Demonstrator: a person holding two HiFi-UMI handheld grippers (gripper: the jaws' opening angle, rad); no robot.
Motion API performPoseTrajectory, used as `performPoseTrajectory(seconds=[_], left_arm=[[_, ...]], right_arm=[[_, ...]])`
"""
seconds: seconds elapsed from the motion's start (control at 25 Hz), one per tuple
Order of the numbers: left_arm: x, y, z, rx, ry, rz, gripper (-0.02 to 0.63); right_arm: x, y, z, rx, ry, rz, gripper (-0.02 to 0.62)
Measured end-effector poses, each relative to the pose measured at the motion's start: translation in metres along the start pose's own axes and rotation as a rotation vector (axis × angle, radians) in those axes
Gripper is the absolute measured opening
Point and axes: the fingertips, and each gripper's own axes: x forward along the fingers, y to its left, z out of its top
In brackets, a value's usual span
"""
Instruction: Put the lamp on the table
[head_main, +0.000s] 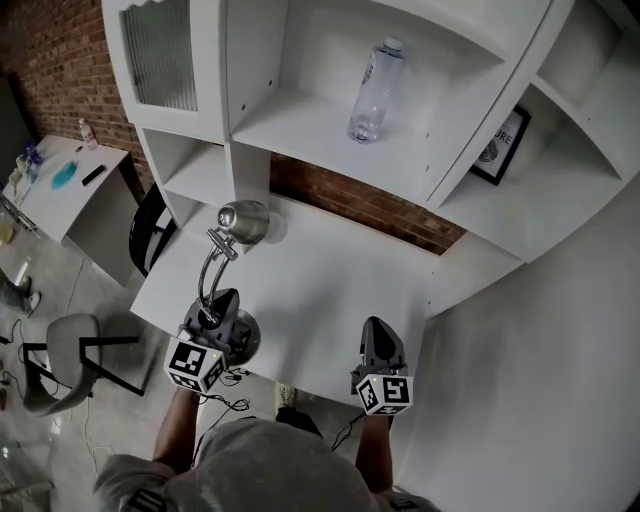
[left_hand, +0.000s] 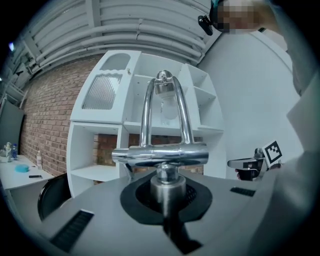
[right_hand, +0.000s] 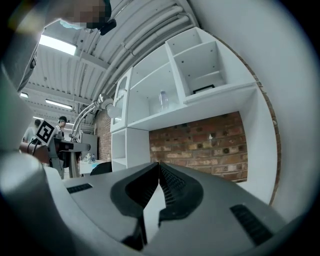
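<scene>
A chrome desk lamp (head_main: 243, 221) stands over the front left corner of the white table (head_main: 330, 290). Its curved arm rises from a round base (head_main: 243, 337) beside the table's edge. Whether the base rests on the top I cannot tell. My left gripper (head_main: 222, 306) is shut on the lamp's short post just above the base. In the left gripper view the post sits between the jaws of the left gripper (left_hand: 168, 188), under the lamp (left_hand: 160, 152) and its crossbar. My right gripper (head_main: 378, 342) hovers at the front right, shut and holding nothing. Its jaws meet in the right gripper view (right_hand: 159, 168).
A white shelf unit (head_main: 300, 120) stands behind the table with a clear plastic bottle (head_main: 376, 90) and a framed picture (head_main: 503, 146) on it. A black chair (head_main: 150, 230), a side table (head_main: 70, 185) and a grey chair (head_main: 60, 350) stand at the left.
</scene>
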Motion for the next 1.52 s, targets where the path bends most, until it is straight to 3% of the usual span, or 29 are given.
performPoseTrajectory(seconds=[0.36, 0.68, 1.16, 1.52], left_arm=[[0.085, 0.011, -0.021, 0.014, -0.006, -0.021, 0.002], [0.143, 0.020, -0.053, -0.012, 0.042, -0.026, 0.002], [0.203, 0.041, -0.082, 0.016, 0.048, -0.029, 0.002], [0.240, 0.055, -0.107, -0.012, 0.039, -0.032, 0.002]], right_arm=[[0.049, -0.032, -0.026, 0.011, 0.079, 0.019, 0.023], [0.087, -0.053, -0.059, 0.013, 0.147, 0.042, 0.023], [0.103, -0.074, -0.090, 0.005, 0.206, 0.039, 0.023], [0.128, -0.082, -0.103, 0.003, 0.221, 0.047, 0.023]])
